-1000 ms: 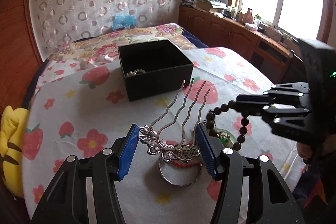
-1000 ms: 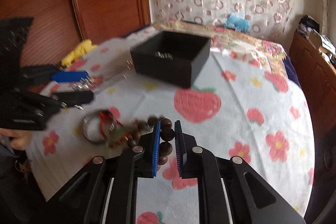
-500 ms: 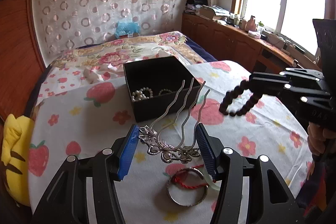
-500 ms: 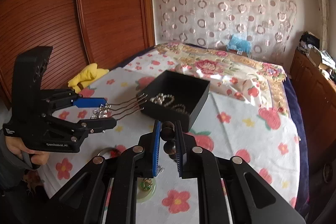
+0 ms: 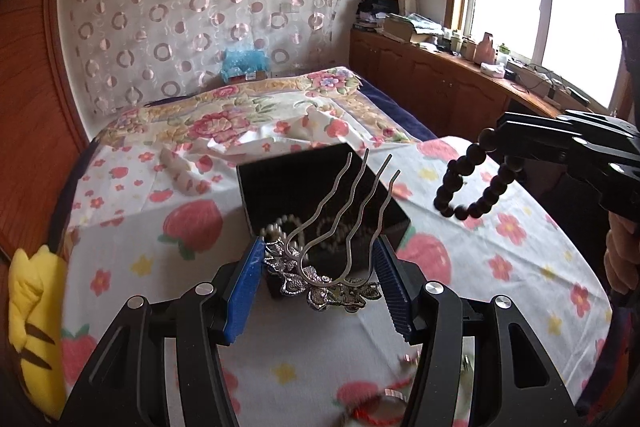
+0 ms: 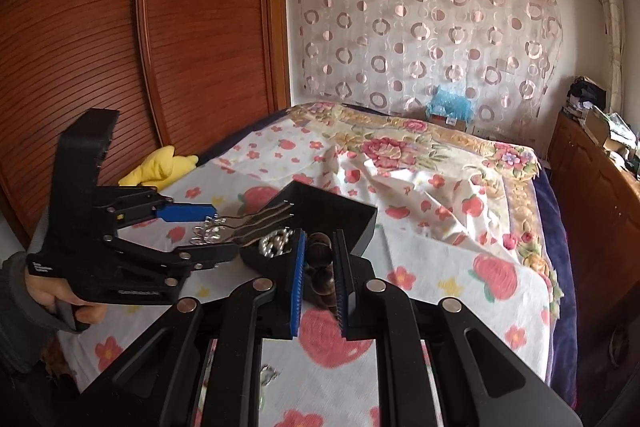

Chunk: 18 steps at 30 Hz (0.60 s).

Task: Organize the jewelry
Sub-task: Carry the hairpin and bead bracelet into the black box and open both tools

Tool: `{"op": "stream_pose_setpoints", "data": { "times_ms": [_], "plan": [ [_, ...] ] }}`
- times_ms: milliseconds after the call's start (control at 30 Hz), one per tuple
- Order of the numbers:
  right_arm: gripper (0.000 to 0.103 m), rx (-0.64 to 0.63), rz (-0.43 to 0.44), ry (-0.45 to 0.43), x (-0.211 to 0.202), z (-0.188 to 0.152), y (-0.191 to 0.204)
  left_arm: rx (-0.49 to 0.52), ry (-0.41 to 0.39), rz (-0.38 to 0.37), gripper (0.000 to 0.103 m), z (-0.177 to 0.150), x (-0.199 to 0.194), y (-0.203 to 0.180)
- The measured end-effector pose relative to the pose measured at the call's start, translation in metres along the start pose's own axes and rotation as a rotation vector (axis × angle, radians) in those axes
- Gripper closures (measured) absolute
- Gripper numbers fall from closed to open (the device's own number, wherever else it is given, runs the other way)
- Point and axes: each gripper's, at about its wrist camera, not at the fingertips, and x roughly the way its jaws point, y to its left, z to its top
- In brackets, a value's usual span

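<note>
Legible text: essentially none. The black body of the left gripper (image 6: 218, 237), seen from the right wrist camera, carries a small pale embossed brand line on its lower edge and a smaller white label near the person's hand (image 6: 60, 293); both are too blurred to read letter by letter. The boxes and packets on the wooden sideboard (image 5: 460, 87) under the window show print, too small to make out.

Sunlit bedroom (image 5: 540, 7), wooden wardrobe (image 6: 140, 47)
</note>
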Motion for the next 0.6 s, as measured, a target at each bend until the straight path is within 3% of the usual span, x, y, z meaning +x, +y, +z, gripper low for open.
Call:
{"op": "stream_pose_setpoints", "data": {
  "times_ms": [367,600],
  "plan": [
    [0.088,0.007,0.029,-0.016,0.026,0.026,-0.023,0.011,0.076,0.017,0.049,0.026,0.065,0.011],
    [0.088,-0.004,0.039,-0.008,0.046,0.035,-0.026,-0.004,0.079,0.012,0.047,0.028,0.073,0.013]
  ]
}}
